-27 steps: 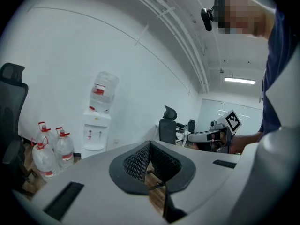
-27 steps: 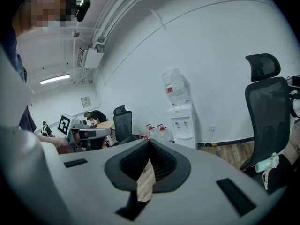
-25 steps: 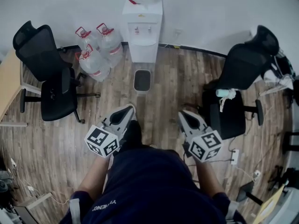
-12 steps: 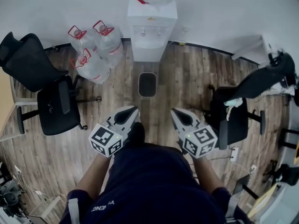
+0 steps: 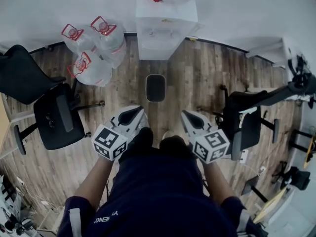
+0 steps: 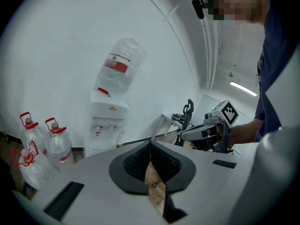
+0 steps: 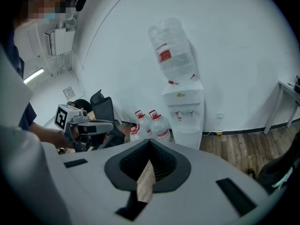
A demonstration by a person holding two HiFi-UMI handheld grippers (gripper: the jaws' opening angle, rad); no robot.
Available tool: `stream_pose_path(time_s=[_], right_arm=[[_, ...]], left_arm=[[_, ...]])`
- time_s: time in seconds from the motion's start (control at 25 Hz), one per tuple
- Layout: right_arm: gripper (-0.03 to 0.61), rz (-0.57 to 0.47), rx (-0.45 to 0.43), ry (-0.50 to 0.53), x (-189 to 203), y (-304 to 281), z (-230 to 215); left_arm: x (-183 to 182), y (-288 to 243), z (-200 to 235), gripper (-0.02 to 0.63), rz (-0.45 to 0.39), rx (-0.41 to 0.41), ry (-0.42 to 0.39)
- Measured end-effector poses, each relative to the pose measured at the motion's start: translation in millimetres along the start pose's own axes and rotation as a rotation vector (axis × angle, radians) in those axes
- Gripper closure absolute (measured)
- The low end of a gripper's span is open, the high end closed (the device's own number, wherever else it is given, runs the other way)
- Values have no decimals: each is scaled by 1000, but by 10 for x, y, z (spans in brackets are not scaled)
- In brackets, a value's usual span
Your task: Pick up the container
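A small dark rectangular container (image 5: 155, 88) stands on the wooden floor in front of the white water dispenser (image 5: 165, 26). In the head view my left gripper (image 5: 134, 113) and right gripper (image 5: 189, 116) are held side by side at waist height, short of the container and pointing toward it. Both are shut with nothing between the jaws. The left gripper view shows its shut jaws (image 6: 150, 144) aimed at the dispenser (image 6: 108, 125). The right gripper view shows its shut jaws (image 7: 149, 145) the same way. The container is hidden in both gripper views.
Several large water bottles (image 5: 91, 51) lie and stand left of the dispenser. A black office chair (image 5: 52, 115) is at the left and another (image 5: 247, 120) at the right. A white table (image 5: 291, 51) and cables sit at the far right.
The view has shifted toward the dispenser, and both chairs have slid outward in the frame. The right gripper has drawn slightly closer to the left one. Both stay shut.
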State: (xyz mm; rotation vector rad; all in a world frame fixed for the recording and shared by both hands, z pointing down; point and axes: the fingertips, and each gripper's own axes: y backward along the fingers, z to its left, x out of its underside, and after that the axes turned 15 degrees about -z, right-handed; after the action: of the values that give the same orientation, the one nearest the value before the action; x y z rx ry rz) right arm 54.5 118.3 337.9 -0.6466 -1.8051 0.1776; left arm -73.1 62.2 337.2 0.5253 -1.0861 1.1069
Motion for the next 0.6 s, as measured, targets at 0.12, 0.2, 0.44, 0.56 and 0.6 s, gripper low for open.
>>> stream_pose_path(time_s=[0.12,0.2,0.44,0.56,0.6], right_arm=[[563,15,10,-4,-22,-181,-172],[563,24,10,-14,-7,-292,-292],[563,78,-15,-31,152,-717,-723],[563,134,-35,-40,414,-971,-1005],[563,153,-42,-37,495,-1086,-1107]], left_arm=[[43,-145,158,588,26,-1,5],[77,-243,250,588,39,-9,9],[357,-616,565,588,85,-73,33],[642,-834,737,588,115,-116,63],[738,-915,828,588,124,-130,65]])
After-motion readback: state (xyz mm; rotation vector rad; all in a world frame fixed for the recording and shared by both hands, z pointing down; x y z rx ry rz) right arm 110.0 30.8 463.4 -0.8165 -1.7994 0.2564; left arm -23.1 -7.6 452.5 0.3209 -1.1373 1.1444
